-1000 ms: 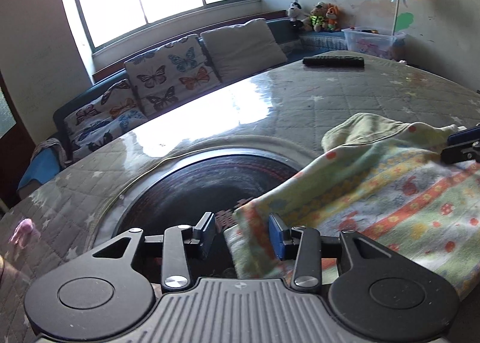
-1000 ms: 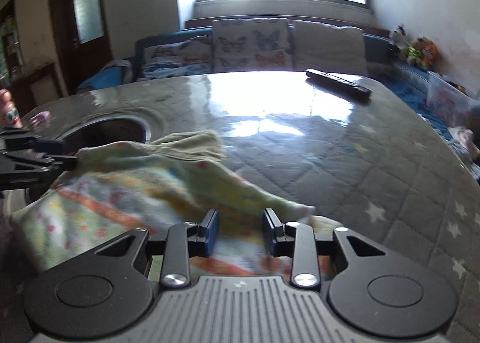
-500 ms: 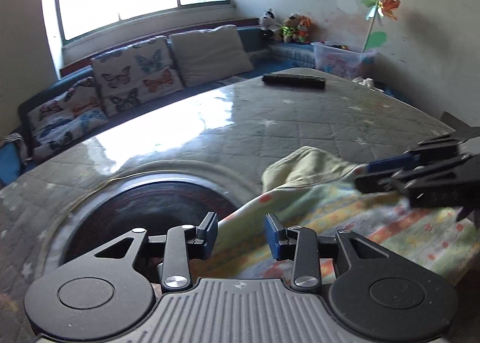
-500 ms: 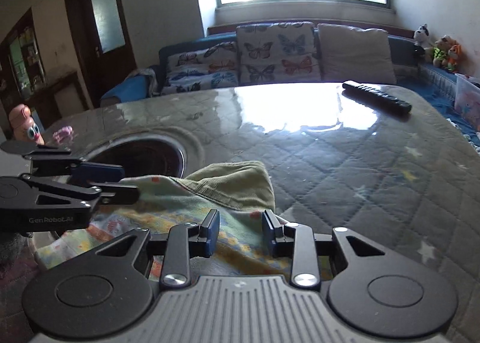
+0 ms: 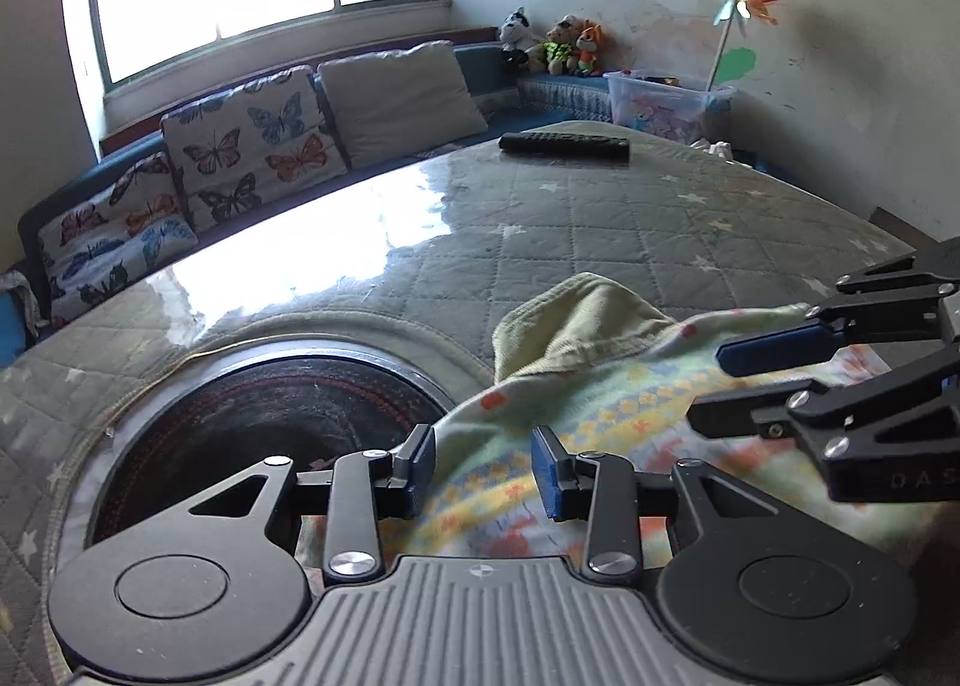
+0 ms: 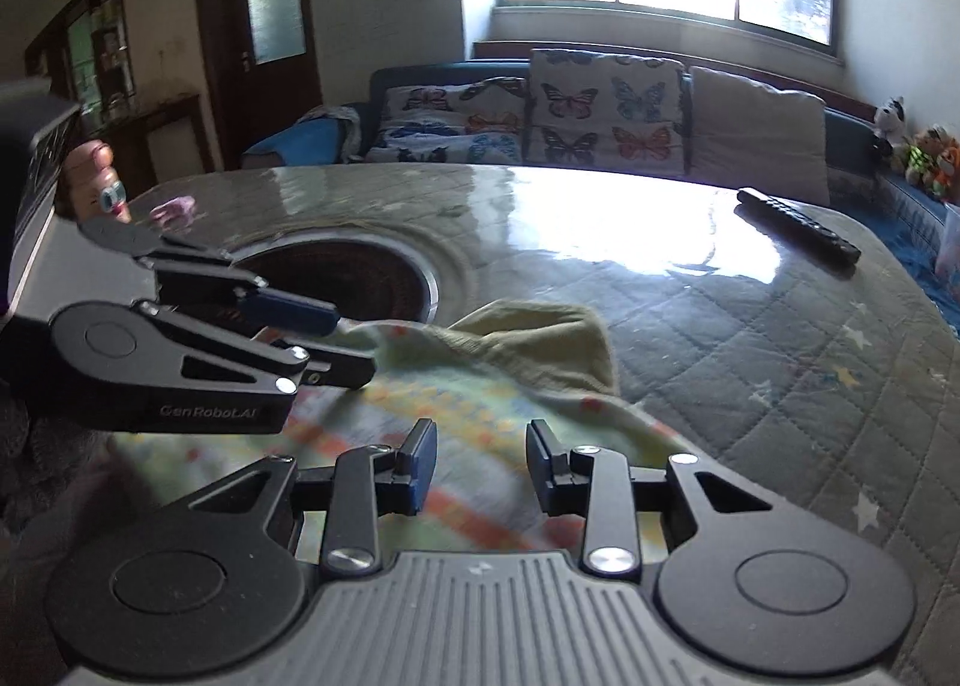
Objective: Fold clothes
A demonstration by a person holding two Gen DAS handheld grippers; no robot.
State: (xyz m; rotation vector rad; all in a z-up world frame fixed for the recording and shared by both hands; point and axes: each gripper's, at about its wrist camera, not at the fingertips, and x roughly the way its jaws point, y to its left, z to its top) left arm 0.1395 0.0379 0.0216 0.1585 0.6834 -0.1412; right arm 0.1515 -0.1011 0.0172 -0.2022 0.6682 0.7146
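Note:
A small patterned garment, pale green with orange and yellow bands and a plain olive-green end, lies on the quilted table. It also shows in the right wrist view. My left gripper is open, its jaws above the garment's near left part with nothing between them. My right gripper is open above the garment's near right part. Each gripper shows in the other's view: the right gripper at the garment's right, the left gripper at its left edge.
A round dark recess is set into the quilted table top left of the garment. A black remote lies at the far side. A cushioned bench with butterfly pillows runs behind. A pink toy stands far left.
Both grippers have lifted and pulled back from the garment and come closer together over it. The garment now lies more bunched, with its olive end folded up.

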